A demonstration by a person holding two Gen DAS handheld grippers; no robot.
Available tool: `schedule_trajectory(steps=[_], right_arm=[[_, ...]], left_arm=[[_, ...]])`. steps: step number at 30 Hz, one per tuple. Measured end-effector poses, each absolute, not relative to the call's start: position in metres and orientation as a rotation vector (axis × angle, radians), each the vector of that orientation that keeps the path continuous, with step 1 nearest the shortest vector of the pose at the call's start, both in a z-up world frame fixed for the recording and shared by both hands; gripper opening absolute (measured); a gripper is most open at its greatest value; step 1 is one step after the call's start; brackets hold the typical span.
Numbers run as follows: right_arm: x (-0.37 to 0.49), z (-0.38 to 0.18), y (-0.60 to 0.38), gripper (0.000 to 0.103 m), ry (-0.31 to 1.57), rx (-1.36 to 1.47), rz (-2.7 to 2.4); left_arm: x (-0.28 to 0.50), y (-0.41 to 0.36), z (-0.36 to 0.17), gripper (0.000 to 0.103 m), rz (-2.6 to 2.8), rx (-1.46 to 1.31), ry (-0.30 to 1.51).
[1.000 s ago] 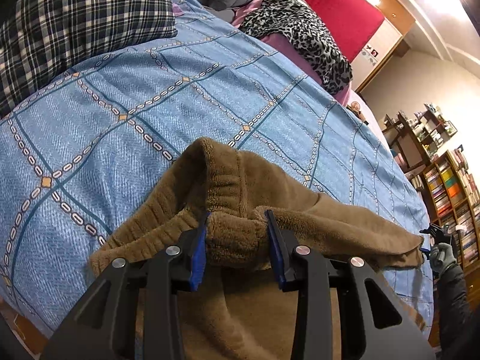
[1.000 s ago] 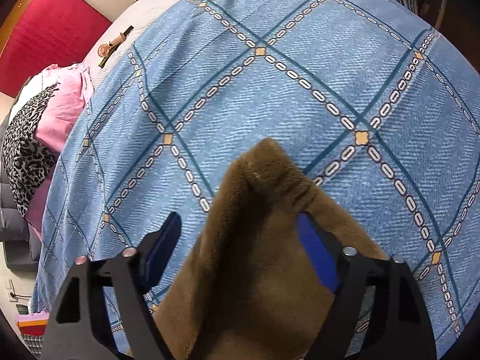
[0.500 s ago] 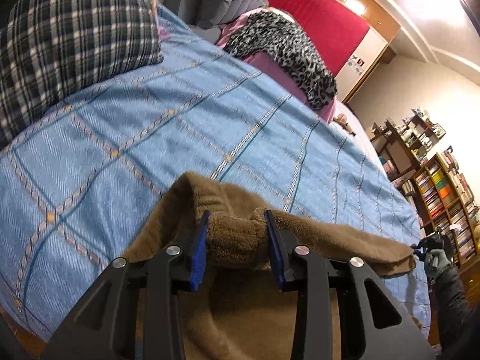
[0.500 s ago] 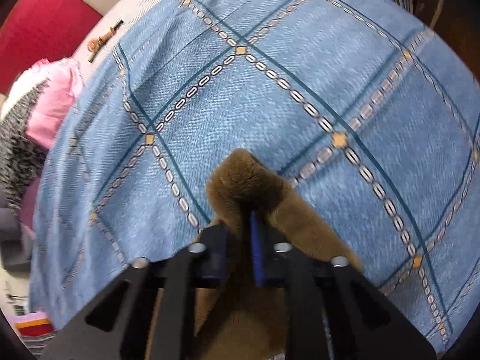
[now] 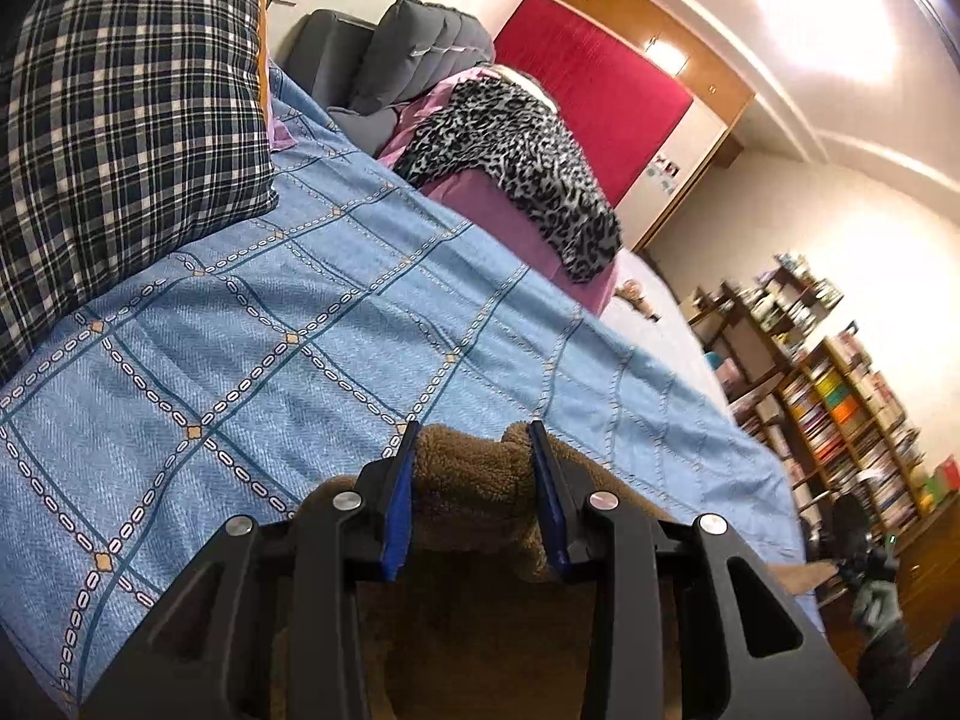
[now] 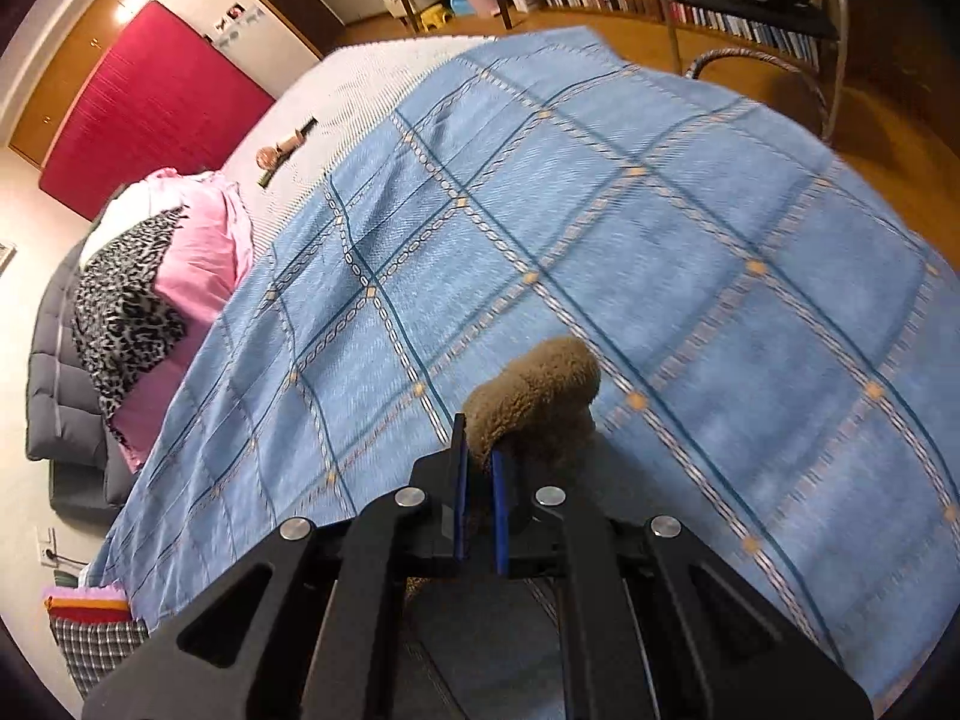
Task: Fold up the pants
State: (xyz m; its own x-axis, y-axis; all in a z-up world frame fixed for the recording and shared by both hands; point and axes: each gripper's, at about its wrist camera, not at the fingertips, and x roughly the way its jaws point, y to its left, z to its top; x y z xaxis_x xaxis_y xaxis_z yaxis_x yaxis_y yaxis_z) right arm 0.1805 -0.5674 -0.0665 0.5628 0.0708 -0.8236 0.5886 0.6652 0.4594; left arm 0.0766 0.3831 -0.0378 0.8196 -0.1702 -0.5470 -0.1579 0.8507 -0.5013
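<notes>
The brown fleece pants (image 5: 480, 480) hang from both grippers above the blue patterned bedspread (image 5: 300, 324). My left gripper (image 5: 473, 453) is shut on a thick bunch of the pants' fabric, and the cloth drops out of sight below the fingers. My right gripper (image 6: 478, 456) is shut on another end of the pants (image 6: 534, 384), which bulges out past the fingertips. The right gripper and its gloved hand also show far right in the left wrist view (image 5: 870, 564). The rest of the pants is hidden under the grippers.
A plaid pillow (image 5: 120, 120) lies at the bed's left. A leopard-print cloth (image 5: 516, 144) on pink bedding and a grey cushion (image 5: 414, 54) lie at the far side. Bookshelves (image 5: 840, 408) and a chair (image 6: 768, 12) stand beyond the bed.
My right gripper has closed on the pants' end. Both grippers have lifted the pants up off the bedspread, and the views have tilted up toward the room.
</notes>
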Motion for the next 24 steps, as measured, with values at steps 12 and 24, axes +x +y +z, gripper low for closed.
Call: schedule_trajectory(steps=[12, 24], right_arm=[[0.001, -0.066, -0.552, 0.006, 0.888, 0.824, -0.391], [-0.102, -0.121, -0.543, 0.006, 0.907, 0.948, -0.414]], left_arm=[[0.002, 0.393, -0.039, 0.034, -0.047, -0.589, 0.588], [-0.067, 0.422, -0.063, 0.019, 0.030, -0.698, 0.560]])
